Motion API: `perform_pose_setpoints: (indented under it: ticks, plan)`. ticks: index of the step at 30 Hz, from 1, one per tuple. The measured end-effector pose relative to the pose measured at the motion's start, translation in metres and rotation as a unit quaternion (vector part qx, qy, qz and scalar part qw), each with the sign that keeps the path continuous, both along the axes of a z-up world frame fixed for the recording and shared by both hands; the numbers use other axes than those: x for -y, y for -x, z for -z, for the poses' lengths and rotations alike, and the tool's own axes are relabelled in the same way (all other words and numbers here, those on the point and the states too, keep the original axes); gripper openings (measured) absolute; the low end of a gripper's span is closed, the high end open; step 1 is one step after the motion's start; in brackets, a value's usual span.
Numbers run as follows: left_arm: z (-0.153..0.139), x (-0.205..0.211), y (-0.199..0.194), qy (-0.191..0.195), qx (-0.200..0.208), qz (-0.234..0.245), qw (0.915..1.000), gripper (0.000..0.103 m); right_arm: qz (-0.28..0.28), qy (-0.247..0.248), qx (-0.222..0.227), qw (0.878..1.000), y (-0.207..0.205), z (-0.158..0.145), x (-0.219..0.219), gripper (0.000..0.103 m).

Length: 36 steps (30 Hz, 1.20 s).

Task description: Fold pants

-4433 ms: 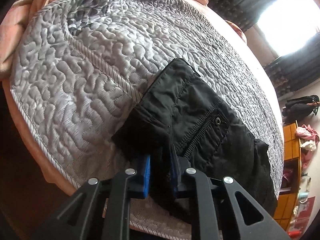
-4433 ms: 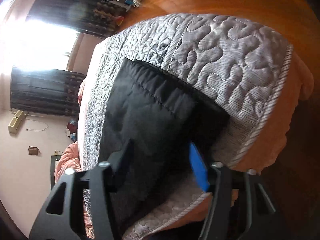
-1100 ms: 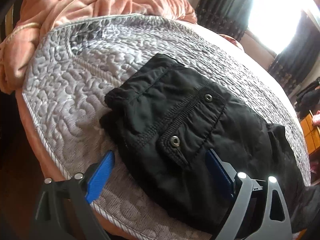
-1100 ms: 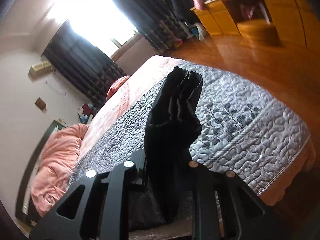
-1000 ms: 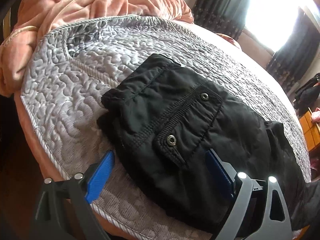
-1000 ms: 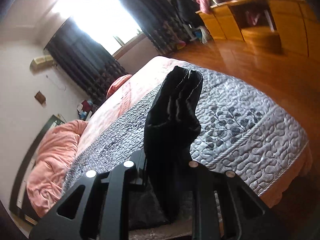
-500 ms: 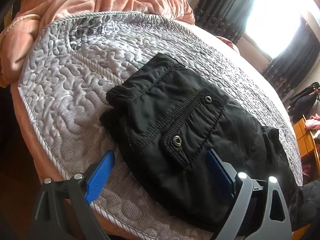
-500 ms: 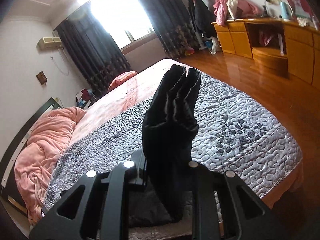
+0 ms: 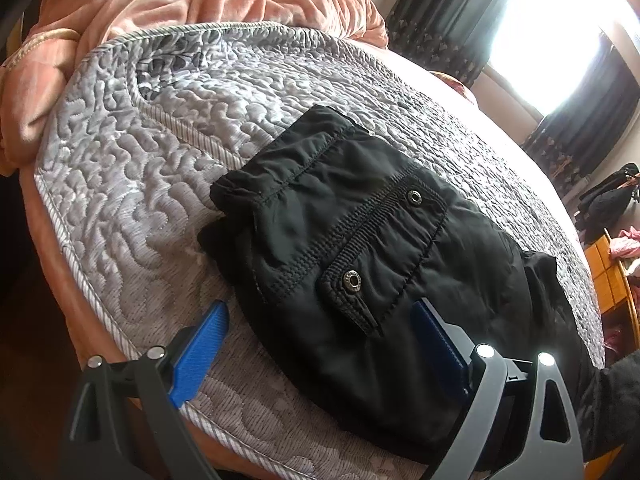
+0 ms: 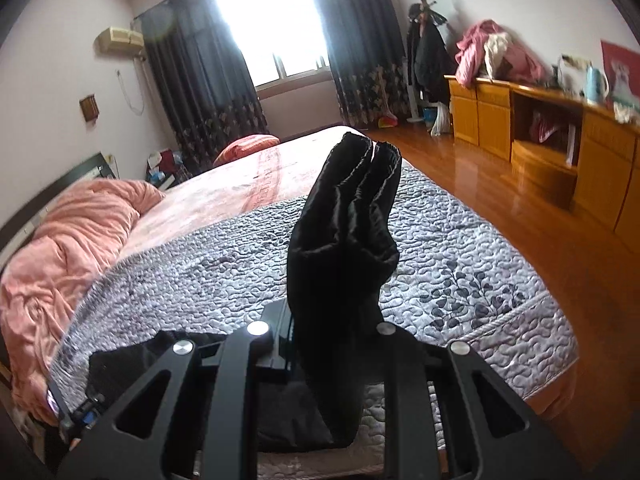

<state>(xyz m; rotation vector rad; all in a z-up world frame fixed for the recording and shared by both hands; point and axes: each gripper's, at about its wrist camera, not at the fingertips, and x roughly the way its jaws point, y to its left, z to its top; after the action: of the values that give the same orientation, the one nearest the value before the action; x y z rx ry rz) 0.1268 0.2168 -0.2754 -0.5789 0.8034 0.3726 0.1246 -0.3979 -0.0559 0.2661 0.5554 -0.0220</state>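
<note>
Black pants (image 9: 360,248) lie on the grey quilted bedspread (image 9: 160,168), waist end with a snap-button pocket flap facing me in the left wrist view. My left gripper (image 9: 320,336) is open, its blue pads straddling the near edge of the waist end without holding it. My right gripper (image 10: 332,332) is shut on the leg end of the pants (image 10: 348,232) and holds it up, so the two hems stand above the bed. The left gripper also shows small at the lower left of the right wrist view (image 10: 78,414).
A pink duvet (image 9: 160,8) is bunched at the head of the bed (image 10: 64,248). A wooden dresser (image 10: 560,136) with clothes on top stands across the wooden floor (image 10: 540,208). Dark curtains (image 10: 200,80) frame a bright window. The bed's edge is just below both grippers.
My right gripper has lifted the leg end higher and swung level, so more of the room shows. My left gripper stays open and has barely shifted over the waist end.
</note>
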Motion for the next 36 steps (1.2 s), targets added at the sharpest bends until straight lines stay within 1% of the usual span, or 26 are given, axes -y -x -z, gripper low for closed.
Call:
perform_pose_setpoints:
  ticks: [9,24,36]
  plan:
    - [0.0,-0.002,0.002,0.007,0.004,-0.003,1.0,0.093,-0.024,0.056,0.0,0.998,-0.007,-0.006,-0.04,0.018]
    - [0.001,-0.001,0.002,0.011,0.005,-0.003,0.9999,0.093,-0.051,0.092,-0.001,0.994,-0.011,-0.003,-0.081,0.017]
    - [0.001,-0.002,0.0,0.011,0.003,-0.001,0.9999,0.093,-0.081,0.11,0.006,0.991,-0.021,-0.004,-0.106,0.017]
